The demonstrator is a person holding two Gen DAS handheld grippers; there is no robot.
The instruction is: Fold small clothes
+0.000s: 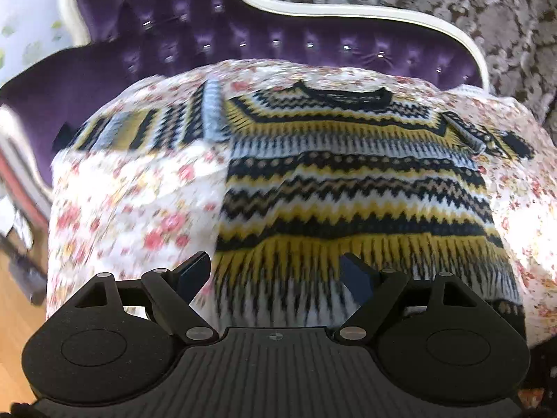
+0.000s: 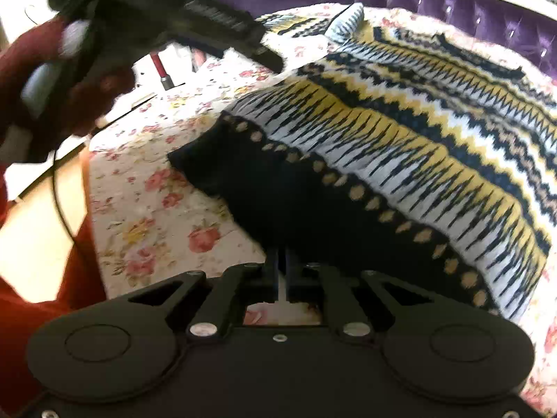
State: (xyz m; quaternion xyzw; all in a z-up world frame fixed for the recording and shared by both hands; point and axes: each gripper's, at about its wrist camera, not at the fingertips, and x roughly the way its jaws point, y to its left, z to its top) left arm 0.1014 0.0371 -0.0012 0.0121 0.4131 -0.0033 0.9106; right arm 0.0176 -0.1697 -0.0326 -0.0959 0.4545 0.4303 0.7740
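A small knit sweater (image 1: 348, 181) with yellow, black, white and grey zigzag bands lies face up on a floral bedspread (image 1: 132, 202), neck toward the headboard, one sleeve stretched left. My left gripper (image 1: 278, 271) is open, held above the sweater's lower hem, touching nothing. In the right wrist view the sweater (image 2: 400, 132) fills the right side. My right gripper (image 2: 282, 268) is shut on the sweater's dark bottom hem (image 2: 278, 202). The left gripper (image 2: 195, 28), held by a hand in a red sleeve, hovers at upper left.
A purple tufted headboard (image 1: 209, 35) with a white frame stands behind the bed. A patterned carpet (image 1: 487, 7) lies beyond it. Wooden floor (image 1: 14, 306) shows at the bed's left edge. A red-handled object (image 2: 162, 69) stands beside the bed.
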